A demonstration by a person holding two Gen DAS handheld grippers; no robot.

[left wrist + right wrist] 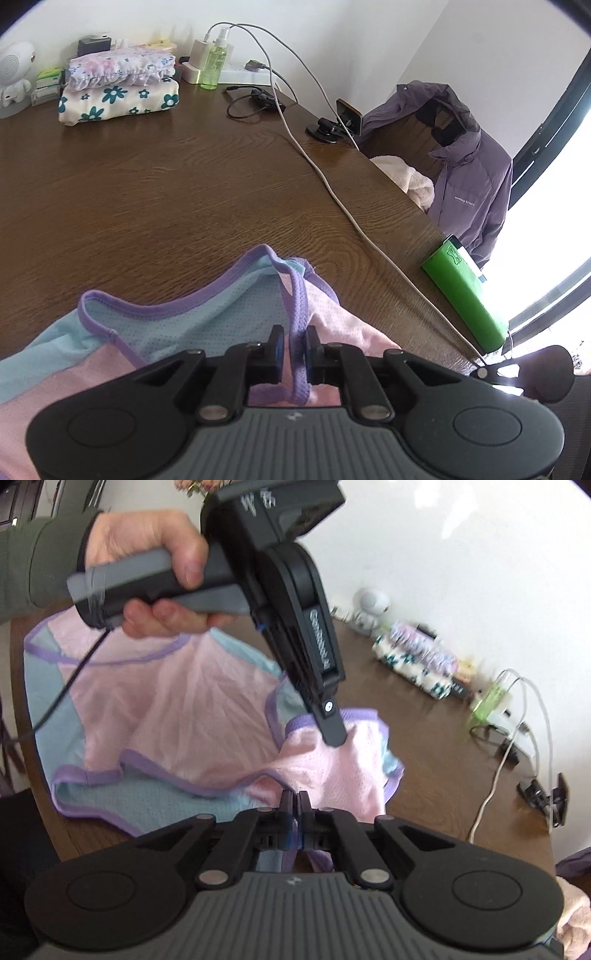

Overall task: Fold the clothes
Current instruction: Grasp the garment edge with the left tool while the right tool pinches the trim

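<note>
The brown wooden worktop (207, 177) carries a pink, pale-blue and purple-trimmed mesh garment (177, 716) spread at its near edge, with a stack of folded floral clothes (118, 88) far off at 11 o'clock in the left wrist view. The left gripper (294, 345), held by a hand (147, 565), has its fingers nearly closed, pinching the garment's purple trim strap. At 6 o'clock in its own view, the right gripper (294, 805) is clamped tight on a fold of the garment's pink cloth.
</note>
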